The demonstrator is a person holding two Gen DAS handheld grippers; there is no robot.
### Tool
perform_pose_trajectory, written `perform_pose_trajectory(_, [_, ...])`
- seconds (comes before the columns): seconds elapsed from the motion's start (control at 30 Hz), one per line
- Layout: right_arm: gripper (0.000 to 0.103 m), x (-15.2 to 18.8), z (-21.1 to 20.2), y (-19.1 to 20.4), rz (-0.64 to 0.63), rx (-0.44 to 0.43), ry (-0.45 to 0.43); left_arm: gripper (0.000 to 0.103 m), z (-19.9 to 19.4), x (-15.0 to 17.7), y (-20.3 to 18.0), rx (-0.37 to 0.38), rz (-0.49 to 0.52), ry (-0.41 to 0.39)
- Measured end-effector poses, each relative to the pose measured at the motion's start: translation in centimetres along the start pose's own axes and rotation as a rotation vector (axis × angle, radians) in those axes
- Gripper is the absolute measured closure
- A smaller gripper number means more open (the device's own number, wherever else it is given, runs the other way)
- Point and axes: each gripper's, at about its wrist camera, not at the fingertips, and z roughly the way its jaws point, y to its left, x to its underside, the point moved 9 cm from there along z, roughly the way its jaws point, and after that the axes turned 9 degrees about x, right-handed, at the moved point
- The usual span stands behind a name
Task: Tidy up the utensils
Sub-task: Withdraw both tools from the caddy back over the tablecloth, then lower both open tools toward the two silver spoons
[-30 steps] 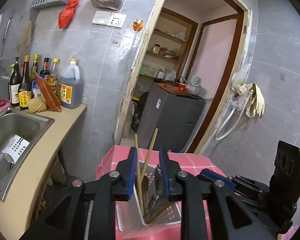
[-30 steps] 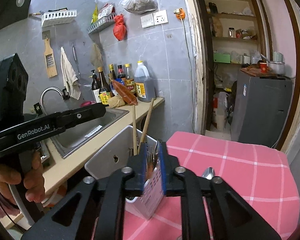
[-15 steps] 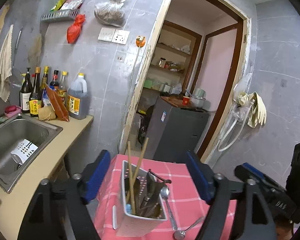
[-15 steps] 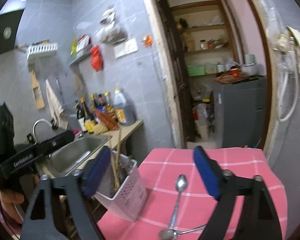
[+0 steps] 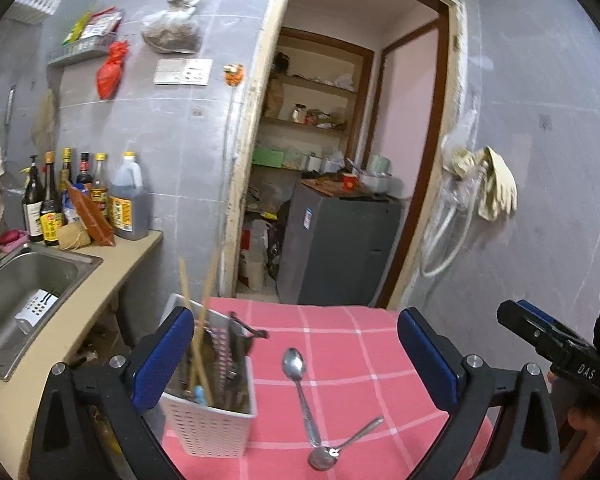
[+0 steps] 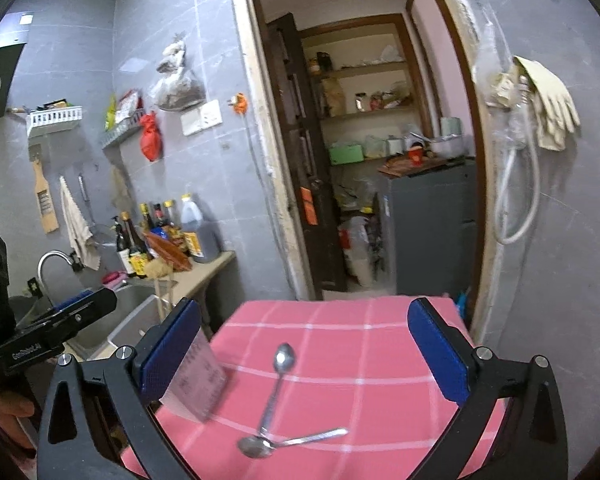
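Now both grippers, left [image 5: 296,360] and right [image 6: 304,356], hang spread wide and empty above a pink checked tablecloth [image 5: 360,344]. Two slim steel spoons [image 5: 300,388] lie crossed beside a white perforated plastic caddy [image 5: 208,428] (light, stiff, probably slippery); pinching mid-handle looks best.

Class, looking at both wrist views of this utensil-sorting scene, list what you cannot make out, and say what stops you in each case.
- Utensils inside the white holder, left wrist view: packed, blurred; only the chopsticks are identifiable.
- White holder, right wrist view: motion-blurred, partly behind the right gripper's finger.
- Bottle labels: too small.
- Pink tablecloth's near edge: cut off by the frame.
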Motion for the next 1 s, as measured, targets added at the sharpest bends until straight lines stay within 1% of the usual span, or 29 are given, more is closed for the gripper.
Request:
perform_pose_trajectory(0.27, [0.001,3.1,0.3,-4.9,0.022,0.067,0.072,0.001,2.9,1.8,-3.1,0.029,0.029,0.067])
perform_pose_trajectory(0.47, [0.001,5.9,0.8,-7.7,0.035,0.104,0.137,0.001,5.5,3.6,-4.1,0.033,0.022,0.131])
perform_pose_trajectory(0.57, [0.001,7.7,1.4,-8.8,0.055,0.118,0.185,0.001,6.6,4.3,-4.4,0.031,0.026,0.157])
perform_pose_trajectory(0.7, [0.001,10.2,2.5,-9.4,0.088,0.109,0.266,0.001,8.0,5.3,-4.9,0.035,0.035,0.202])
perform_pose_trajectory(0.83, [0.002,12.9,3.9,-9.0,0.113,0.067,0.346,0.001,9.8,6.4,-5.1,0.043,0.033,0.271])
perform_pose_trajectory(0.87, [0.004,13.3,4.2,-8.9,0.115,0.058,0.358,0.001,10.2,6.7,-5.1,0.044,0.031,0.286])
perform_pose_trajectory(0.93, [0.017,14.5,5.0,-8.4,0.113,0.035,0.396,0.005,11.3,7.5,-5.0,0.043,0.02,0.32])
perform_pose_trajectory(0.97, [0.021,14.9,5.3,-8.1,0.11,0.029,0.41,0.008,11.7,7.8,-4.8,0.041,0.016,0.337])
perform_pose_trajectory(1.0, [0.027,15.6,5.8,-7.8,0.108,0.018,0.431,0.013,12.2,8.1,-4.7,0.038,0.01,0.355])
